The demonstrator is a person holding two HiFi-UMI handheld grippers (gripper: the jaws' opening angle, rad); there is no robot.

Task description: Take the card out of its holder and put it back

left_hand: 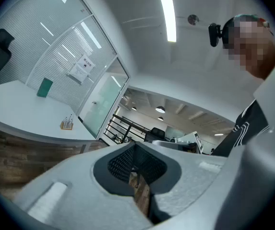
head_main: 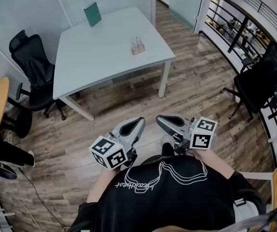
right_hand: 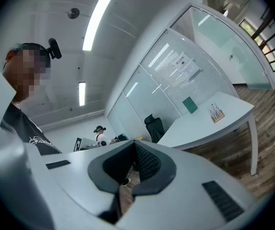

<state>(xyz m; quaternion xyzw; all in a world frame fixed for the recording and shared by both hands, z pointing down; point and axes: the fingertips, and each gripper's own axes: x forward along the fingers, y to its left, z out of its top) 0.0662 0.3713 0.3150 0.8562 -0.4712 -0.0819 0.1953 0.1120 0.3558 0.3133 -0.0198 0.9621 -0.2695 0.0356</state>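
- My left gripper (head_main: 137, 125) is held close in front of my body. Its jaws are pressed together with nothing between them.
- My right gripper (head_main: 161, 121) sits just beside it, tips near each other but apart. Its jaws are together too, and empty.
- The card holder (head_main: 138, 47) is well ahead of both grippers, standing on the white table (head_main: 94, 62) near its closest edge.
- It looks like a small wooden stand with thin upright pieces in it. One may be the card, but from here it is too small to be sure.
- Farther beyond the card holder, off to my left gripper's side, a green panel (head_main: 92, 14) stands upright at the table's far edge.
- A black office chair (head_main: 32, 64) sits past the table's end on my left gripper's side.
- Bare wooden floor (head_main: 128, 98) lies between my grippers and the table.
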